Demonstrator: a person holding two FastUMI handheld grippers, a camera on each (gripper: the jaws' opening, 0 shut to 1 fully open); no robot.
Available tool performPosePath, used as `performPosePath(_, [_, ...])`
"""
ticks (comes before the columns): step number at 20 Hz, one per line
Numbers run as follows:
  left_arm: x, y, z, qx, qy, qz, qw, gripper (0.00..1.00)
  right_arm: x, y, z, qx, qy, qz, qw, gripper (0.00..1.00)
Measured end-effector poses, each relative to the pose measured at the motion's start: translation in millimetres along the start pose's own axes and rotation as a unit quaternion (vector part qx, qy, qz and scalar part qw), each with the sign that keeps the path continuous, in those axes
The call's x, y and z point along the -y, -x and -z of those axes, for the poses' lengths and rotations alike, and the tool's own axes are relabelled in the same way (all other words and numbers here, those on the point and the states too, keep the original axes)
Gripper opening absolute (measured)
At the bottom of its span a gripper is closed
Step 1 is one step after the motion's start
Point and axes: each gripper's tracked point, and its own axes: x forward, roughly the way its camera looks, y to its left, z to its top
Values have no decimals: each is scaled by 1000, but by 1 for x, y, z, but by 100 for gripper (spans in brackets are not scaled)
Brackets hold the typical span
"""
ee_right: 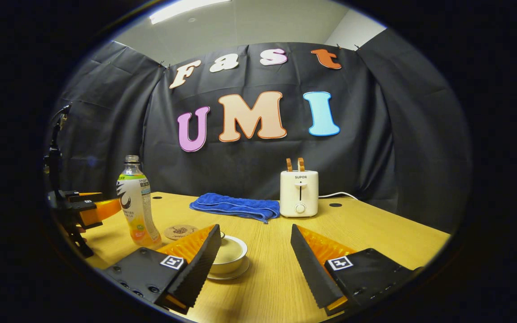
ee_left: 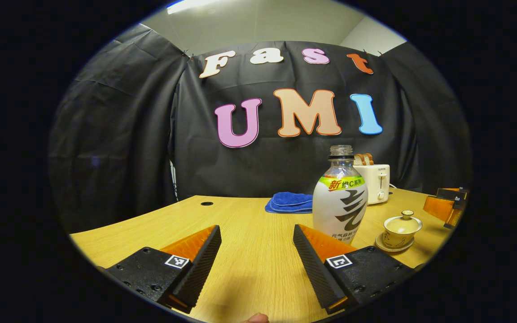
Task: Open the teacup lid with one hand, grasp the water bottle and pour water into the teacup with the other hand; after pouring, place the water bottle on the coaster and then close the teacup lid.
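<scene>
My left gripper (ee_left: 257, 251) is spread wide, nothing between the fingers, bare table (ee_left: 249, 269) under the gap. Just past my left gripper's right finger stands the water bottle (ee_left: 340, 197), upright, cap off, neck open, so it's ahead and to the right of the gap, not yet between the fingers. Beyond the bottle, further right, sits the teacup (ee_left: 401, 231) on its saucer with the teacup lid (ee_left: 405, 218) still on it. My right gripper (ee_right: 255, 251) is spread open too, holding nothing; the teacup (ee_right: 229, 253) sits right behind its left finger, partly hidden, so the lid knob is blocked there. Left of that finger and a bit further out lies the coaster (ee_right: 180, 231), then the bottle (ee_right: 137, 202) just beside it, with my other gripper (ee_right: 90, 208) near the bottle's far side. Far back: blue cloth (ee_right: 236, 207) and toaster (ee_right: 299, 193). Handling guess: bottle looks thin plastic, partly filled, light-ish, squeezable, smooth label so may slip; grab mid-body below the shoulder, firm not crushing, keep upright since it's uncapped. Lid looks ceramic, small, fragile, slick glaze; pinch the top knob, lift straight. Cup on saucer could slide if bumped. Lid not lifted, nothing poured yet.
</scene>
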Motion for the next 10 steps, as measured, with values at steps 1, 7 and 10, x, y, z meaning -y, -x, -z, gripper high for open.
performPosePath(1, [0,0,0,0,0,0,1000,94,2,0,0,0,-1,2,1000,96])
performPosePath(7, [1,1,0,0,1,0,1000,94,-8,-5,-9,-1,-9,-13,1000,99])
performPosePath(10, [0,0,0,-1,1,0,1000,94,-24,-12,-11,-9,-1,-31,999,100])
